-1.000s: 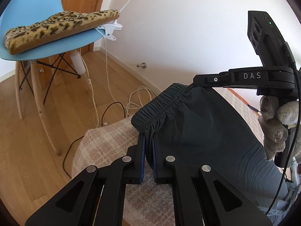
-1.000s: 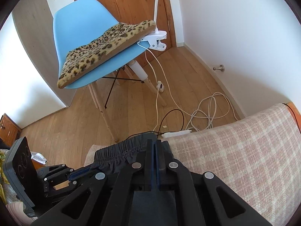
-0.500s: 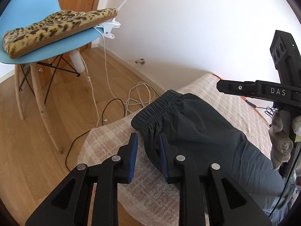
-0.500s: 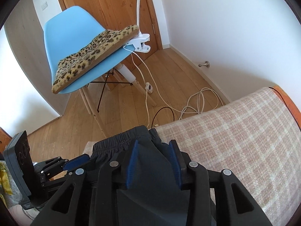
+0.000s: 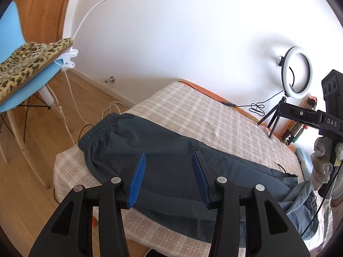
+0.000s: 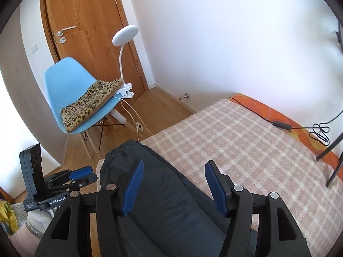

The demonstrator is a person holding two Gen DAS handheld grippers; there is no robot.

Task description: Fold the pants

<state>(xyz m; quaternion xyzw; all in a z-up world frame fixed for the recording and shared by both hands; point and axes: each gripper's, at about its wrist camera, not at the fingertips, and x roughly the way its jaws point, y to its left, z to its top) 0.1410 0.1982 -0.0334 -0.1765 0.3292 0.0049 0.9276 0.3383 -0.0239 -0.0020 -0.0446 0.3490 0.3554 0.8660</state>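
Below both cameras, dark blue-grey pants (image 5: 167, 160) lie stretched out on a bed covered with a beige and white plaid blanket (image 5: 205, 120). Their gathered elastic waistband (image 5: 96, 130) sits at the corner of the bed nearest the wooden floor, and the legs run lengthwise toward the other end, along the bed's near edge.

From the left wrist view, the left hand-held gripper (image 5: 169, 175) hangs above the middle of the pants with its blue-padded jaws parted; they have just been opening, and no cloth is between them. At the right edge of this view the right hand-held gripper (image 5: 300, 113) is seen from the side, carried by a gloved hand (image 5: 321, 162), above the far end of the pants, where lighter blue fabric is bunched.

From the right wrist view, the right hand-held gripper (image 6: 173, 184) is held over the pants (image 6: 167, 203) with its jaws spread wide; they too have just been opening, and nothing is gripped. The left hand-held gripper (image 6: 79, 175) shows at the lower left, beside the waistband (image 6: 120, 150), clear of the fabric.

Beyond the bed stands a light blue chair (image 6: 62, 79) with a leopard-print cushion (image 6: 90, 105) on its seat. A white clip-on lamp (image 6: 125, 36) is clamped to the chair's edge, in front of a wooden door (image 6: 90, 21). A ring light (image 5: 297, 72) on a small tripod stands at the far side of the bed, by the white wall.
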